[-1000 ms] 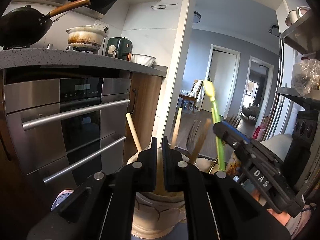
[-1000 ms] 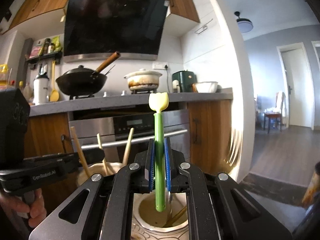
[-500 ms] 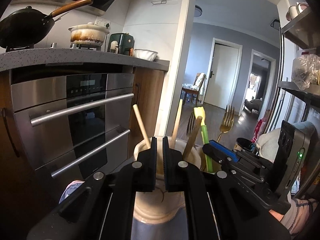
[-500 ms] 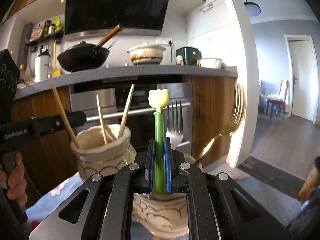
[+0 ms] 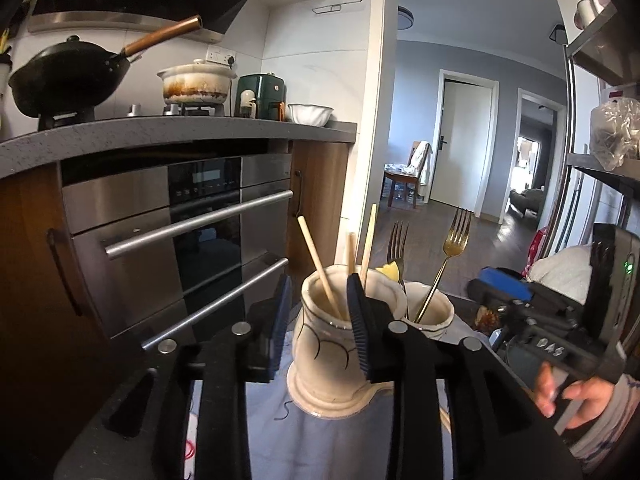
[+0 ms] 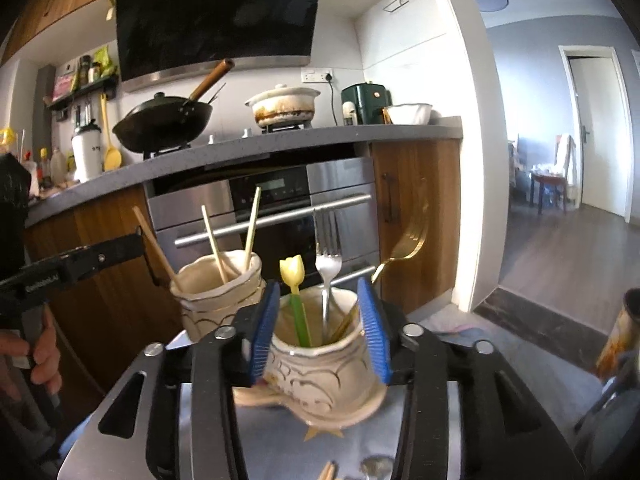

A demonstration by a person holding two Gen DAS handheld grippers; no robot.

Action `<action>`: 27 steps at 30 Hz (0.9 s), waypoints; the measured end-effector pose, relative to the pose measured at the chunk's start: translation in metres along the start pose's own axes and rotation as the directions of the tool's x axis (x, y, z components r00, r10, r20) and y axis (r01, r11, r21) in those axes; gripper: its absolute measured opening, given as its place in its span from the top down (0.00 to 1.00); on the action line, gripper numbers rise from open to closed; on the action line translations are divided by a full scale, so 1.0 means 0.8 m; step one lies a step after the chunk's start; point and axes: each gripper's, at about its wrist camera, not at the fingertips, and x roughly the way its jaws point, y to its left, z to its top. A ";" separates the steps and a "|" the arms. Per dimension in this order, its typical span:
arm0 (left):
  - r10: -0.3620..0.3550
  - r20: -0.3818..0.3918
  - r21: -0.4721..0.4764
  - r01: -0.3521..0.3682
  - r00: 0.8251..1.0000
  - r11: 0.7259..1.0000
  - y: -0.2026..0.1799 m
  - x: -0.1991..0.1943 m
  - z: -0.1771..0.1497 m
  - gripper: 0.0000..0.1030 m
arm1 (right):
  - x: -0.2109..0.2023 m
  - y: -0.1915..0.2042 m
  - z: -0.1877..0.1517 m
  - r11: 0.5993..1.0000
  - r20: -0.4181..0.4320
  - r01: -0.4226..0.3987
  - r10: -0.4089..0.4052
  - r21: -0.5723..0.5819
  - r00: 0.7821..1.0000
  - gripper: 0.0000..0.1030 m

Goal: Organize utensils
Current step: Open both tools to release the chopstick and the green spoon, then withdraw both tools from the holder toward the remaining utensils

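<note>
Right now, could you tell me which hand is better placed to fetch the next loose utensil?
Probably the right gripper: its fingers have just opened off the green utensil, now in the pot, and loose utensils lie below it.

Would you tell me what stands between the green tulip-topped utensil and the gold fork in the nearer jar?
In the right wrist view, a silver fork stands between the green tulip-topped utensil and the gold fork, all in the nearer jar.
</note>
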 end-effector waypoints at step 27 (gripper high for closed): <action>-0.015 -0.176 0.071 0.027 0.984 0.997 -0.081 -0.037 -0.072 0.07 | -0.093 -0.034 -0.061 0.968 -0.166 0.229 -0.243 -0.097 0.956 0.05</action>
